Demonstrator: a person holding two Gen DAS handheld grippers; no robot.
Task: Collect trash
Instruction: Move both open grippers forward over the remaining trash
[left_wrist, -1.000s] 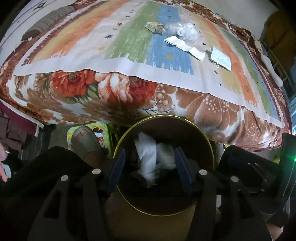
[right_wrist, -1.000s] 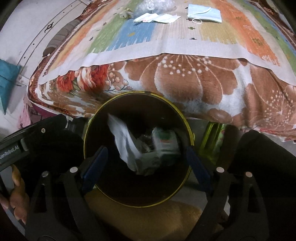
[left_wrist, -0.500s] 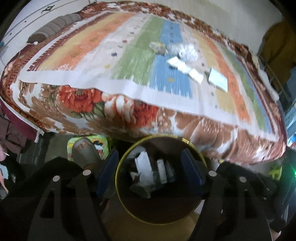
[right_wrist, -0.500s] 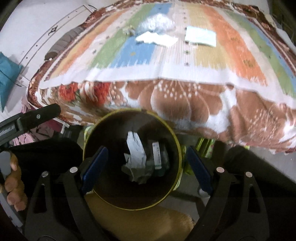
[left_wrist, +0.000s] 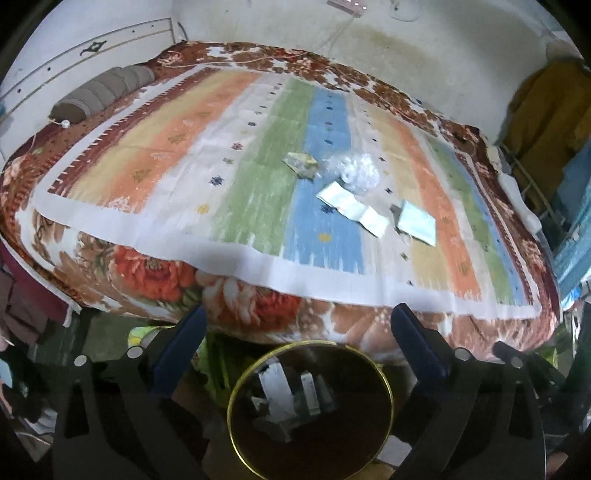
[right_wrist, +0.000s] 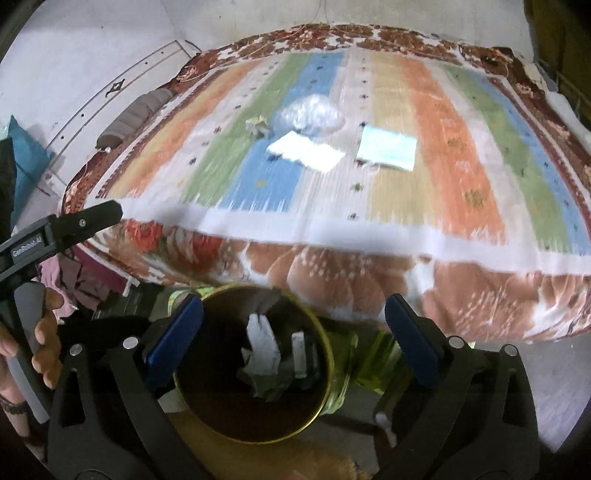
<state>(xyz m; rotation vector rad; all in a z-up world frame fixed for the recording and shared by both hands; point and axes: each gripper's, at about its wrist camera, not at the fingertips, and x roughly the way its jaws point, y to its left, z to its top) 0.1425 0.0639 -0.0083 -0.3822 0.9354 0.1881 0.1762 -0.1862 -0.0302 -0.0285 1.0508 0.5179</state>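
Note:
A round dark bin with a gold rim (left_wrist: 384, 387) stands on the floor by the bed, with white paper and a small carton (left_wrist: 275, 387) lying inside. My left gripper (left_wrist: 297, 325) hovers above the bin, its jaws opening wide with nothing between them. My right gripper (right_wrist: 293, 314) hangs over the same bin (right_wrist: 325, 350), its jaws also opening and empty. On the striped bedspread lie a crumpled wrapper (left_wrist: 300, 164), a clear plastic bag (left_wrist: 352, 170), a folded white paper (left_wrist: 351, 206) and a pale blue mask (left_wrist: 417, 221).
The bed's flowered blanket edge (left_wrist: 155, 273) overhangs just behind the bin. A grey bolster (left_wrist: 103, 92) lies at the bed's far left. A hand (right_wrist: 44, 332) holding the left gripper's handle (right_wrist: 62, 229) shows at the left. A green stool (right_wrist: 354, 365) stands beside the bin.
Both grippers have risen and tilted up from the bin, which now sits lower and smaller. Their jaws stand wider. More of the bed and its litter is in view.

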